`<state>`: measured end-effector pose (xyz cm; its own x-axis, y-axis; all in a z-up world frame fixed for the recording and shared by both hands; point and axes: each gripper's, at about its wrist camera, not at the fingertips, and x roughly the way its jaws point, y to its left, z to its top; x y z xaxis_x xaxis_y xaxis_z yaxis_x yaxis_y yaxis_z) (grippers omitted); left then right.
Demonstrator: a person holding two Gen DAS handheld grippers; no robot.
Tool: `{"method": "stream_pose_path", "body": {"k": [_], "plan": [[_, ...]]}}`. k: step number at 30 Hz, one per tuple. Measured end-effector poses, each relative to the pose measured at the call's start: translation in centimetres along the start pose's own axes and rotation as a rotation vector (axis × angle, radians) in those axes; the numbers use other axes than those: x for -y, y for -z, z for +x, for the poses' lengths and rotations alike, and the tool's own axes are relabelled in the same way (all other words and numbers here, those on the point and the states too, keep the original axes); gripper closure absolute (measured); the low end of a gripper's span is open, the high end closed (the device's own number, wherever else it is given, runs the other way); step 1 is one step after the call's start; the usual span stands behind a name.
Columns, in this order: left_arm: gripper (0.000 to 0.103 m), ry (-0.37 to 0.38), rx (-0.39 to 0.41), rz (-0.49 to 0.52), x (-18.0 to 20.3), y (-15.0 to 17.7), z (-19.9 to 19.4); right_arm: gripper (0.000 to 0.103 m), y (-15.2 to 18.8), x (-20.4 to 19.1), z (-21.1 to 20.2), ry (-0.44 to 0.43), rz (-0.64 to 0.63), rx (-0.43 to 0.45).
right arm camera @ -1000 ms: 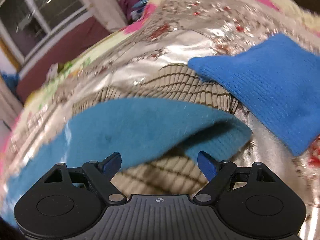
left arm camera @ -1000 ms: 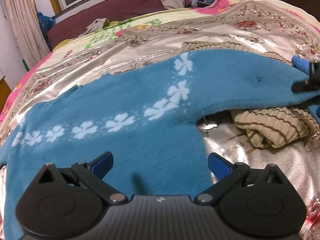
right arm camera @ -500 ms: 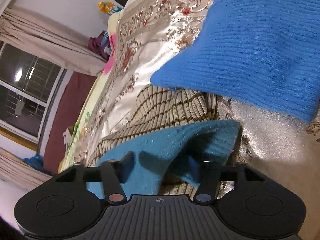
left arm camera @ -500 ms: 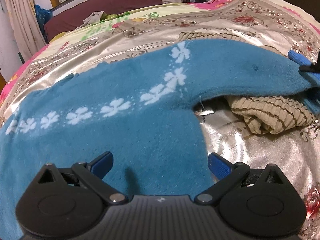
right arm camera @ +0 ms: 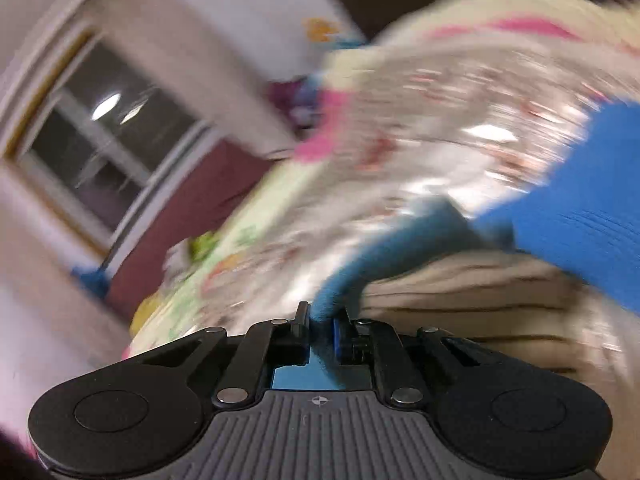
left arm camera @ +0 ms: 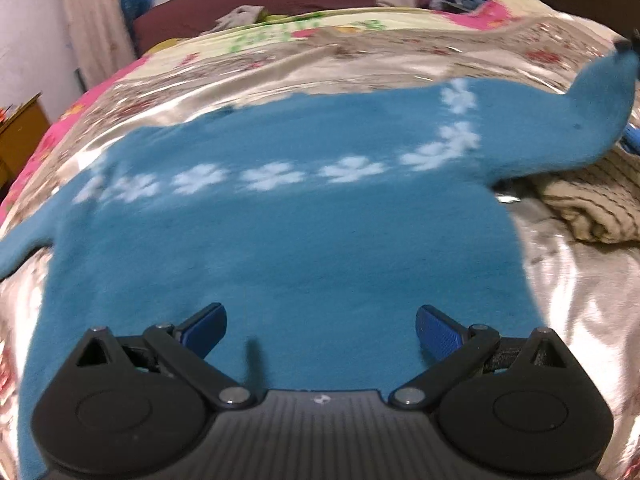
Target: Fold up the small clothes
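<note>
While I look along my left hand-held gripper [left arm camera: 320, 330], its two blue pads stand wide apart with nothing between them, poised just above the lower body of the teal sweater [left arm camera: 280, 240]. That sweater lies spread flat across the shiny floral bedspread [left arm camera: 580, 320], a row of pale flower prints [left arm camera: 272, 176] running across its chest from the left shoulder toward the right one. Its left sleeve trails off at the picture's left edge. Toward the right, the other sleeve [left arm camera: 592, 120] rises off the bed to the upper right corner. Under that lifted sleeve sits a crumpled beige striped knit [left arm camera: 592, 212].

Over in the right wrist view, which is heavily blurred, my right hand-held gripper [right arm camera: 320, 326] has just been closing and is now clamped on the teal sleeve [right arm camera: 384, 256], the cloth pinched between its pads and stretching away ahead. Below it lies the beige striped knit [right arm camera: 460, 300], and at the right a bright blue ribbed garment [right arm camera: 580, 220] rests on the bedspread.
</note>
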<state>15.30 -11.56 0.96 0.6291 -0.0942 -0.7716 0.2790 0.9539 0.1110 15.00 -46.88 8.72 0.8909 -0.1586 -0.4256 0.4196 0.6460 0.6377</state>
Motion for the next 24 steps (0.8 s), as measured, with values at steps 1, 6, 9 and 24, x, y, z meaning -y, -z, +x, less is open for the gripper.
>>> {"method": "stream_pose_path", "body": {"k": [1,6,9,24], "plan": [[0.0,-0.009,0.003,-0.011,-0.9,0.2,-0.2,0.092,0.7,-2.6,0.2,-0.034,-0.066,-0.01],[0.0,-0.064,0.024,-0.045,-5.7,1.4,-1.0,0.092,7.2,-14.1,2.6,-0.165,-0.374,-0.1],[0.0,-0.11,0.022,-0.078,-9.2,2.3,-1.1,0.092,12.7,-19.3,4.9,-0.206,-0.54,-0.173],[0.0,-0.218,-0.029,-0.208,-20.0,6.8,0.0,0.087,36.0,-27.7,12.5,-0.134,-1.279,-0.271]]}}
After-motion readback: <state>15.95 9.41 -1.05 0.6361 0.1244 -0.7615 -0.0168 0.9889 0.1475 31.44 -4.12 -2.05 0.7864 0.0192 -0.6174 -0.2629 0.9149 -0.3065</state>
